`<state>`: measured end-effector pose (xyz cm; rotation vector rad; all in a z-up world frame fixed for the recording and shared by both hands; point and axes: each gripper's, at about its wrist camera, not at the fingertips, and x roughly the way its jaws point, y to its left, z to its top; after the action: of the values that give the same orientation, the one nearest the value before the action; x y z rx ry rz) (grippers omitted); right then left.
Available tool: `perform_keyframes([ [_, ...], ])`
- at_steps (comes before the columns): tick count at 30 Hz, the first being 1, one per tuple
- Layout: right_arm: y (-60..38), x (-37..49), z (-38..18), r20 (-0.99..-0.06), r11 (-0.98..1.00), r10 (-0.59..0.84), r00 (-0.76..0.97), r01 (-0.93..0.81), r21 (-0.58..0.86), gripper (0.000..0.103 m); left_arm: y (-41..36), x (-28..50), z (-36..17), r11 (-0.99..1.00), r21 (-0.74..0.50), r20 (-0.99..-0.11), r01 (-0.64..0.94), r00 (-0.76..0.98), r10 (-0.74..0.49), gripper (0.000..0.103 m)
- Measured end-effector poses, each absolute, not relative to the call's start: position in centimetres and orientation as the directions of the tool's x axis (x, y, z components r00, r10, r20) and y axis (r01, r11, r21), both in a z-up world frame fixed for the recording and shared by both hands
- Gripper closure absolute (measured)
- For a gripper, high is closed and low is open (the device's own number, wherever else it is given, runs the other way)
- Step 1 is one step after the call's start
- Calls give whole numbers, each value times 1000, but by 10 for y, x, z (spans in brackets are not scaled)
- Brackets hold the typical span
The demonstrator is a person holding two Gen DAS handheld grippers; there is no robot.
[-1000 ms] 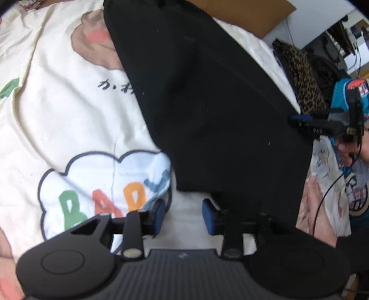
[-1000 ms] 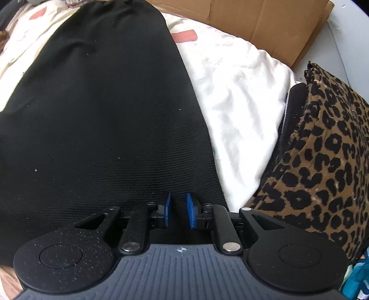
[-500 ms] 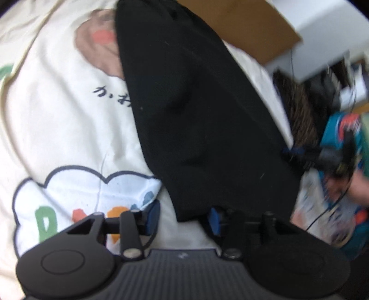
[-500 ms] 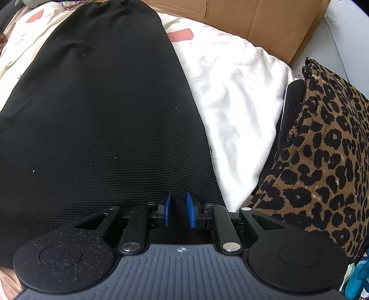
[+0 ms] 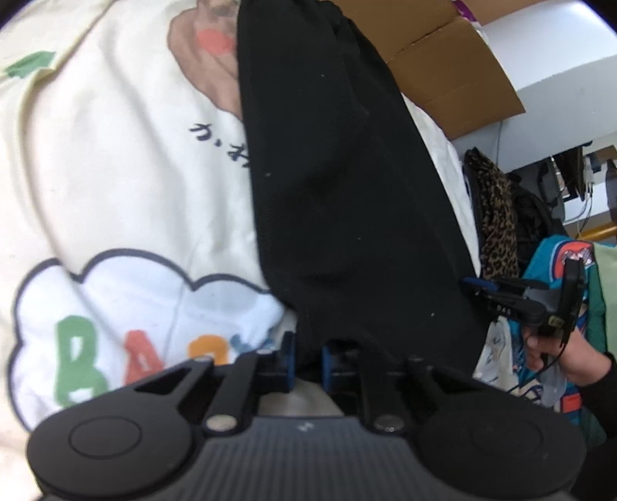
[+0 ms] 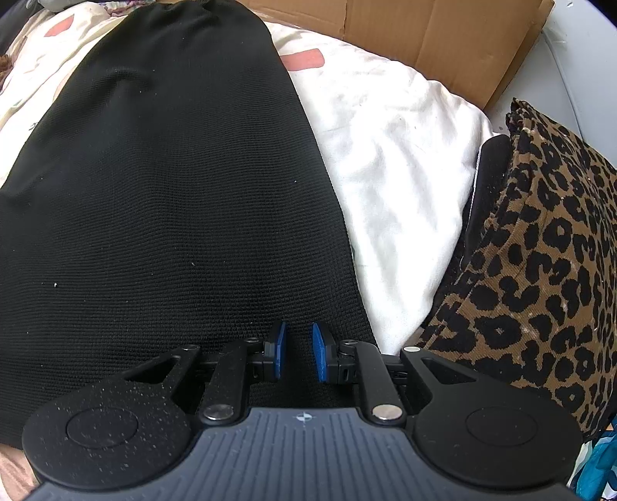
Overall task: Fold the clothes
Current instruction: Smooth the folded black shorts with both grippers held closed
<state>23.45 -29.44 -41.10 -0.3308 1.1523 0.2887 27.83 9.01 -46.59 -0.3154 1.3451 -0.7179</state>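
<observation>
A long black garment (image 5: 347,192) lies flat on a cream printed bedsheet (image 5: 115,173). My left gripper (image 5: 307,358) is at its near corner. Its jaws are closing, and the blue pads press on a fold of black cloth between them. In the right wrist view the same garment (image 6: 173,192) fills the left half. My right gripper (image 6: 297,352) holds the hem by the other near corner, with black cloth between its narrow-set pads. The left wrist view shows that gripper (image 5: 476,287) at the garment's right edge, in a person's hand (image 5: 547,347).
A leopard-print cushion (image 6: 540,250) lies close to the right of the garment. Brown cardboard (image 6: 424,34) stands at the far end of the bed. Colourful clothes (image 5: 555,269) are piled beyond the right gripper. White sheet (image 6: 385,154) shows between garment and cushion.
My left gripper has come down onto the garment's near corner, rolled a little, and drawn its jaws in from wide apart onto the cloth. The right gripper has kept still.
</observation>
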Motion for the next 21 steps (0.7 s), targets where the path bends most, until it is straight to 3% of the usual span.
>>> perform_keyframes([
  [10, -295, 237, -411, -924, 917, 58, 378, -386, -101, 83, 104, 278, -442, 795, -476, -843, 376, 61, -534, 103],
  [17, -297, 233, -406, -928, 920, 42, 369, -377, -109, 83, 87, 299, -419, 774, -524, -791, 356, 135, -597, 101],
  [21, -303, 234, -402, -932, 924, 24, 361, -363, -116, 83, 56, 301, -420, 739, -525, -778, 423, 114, -618, 101],
])
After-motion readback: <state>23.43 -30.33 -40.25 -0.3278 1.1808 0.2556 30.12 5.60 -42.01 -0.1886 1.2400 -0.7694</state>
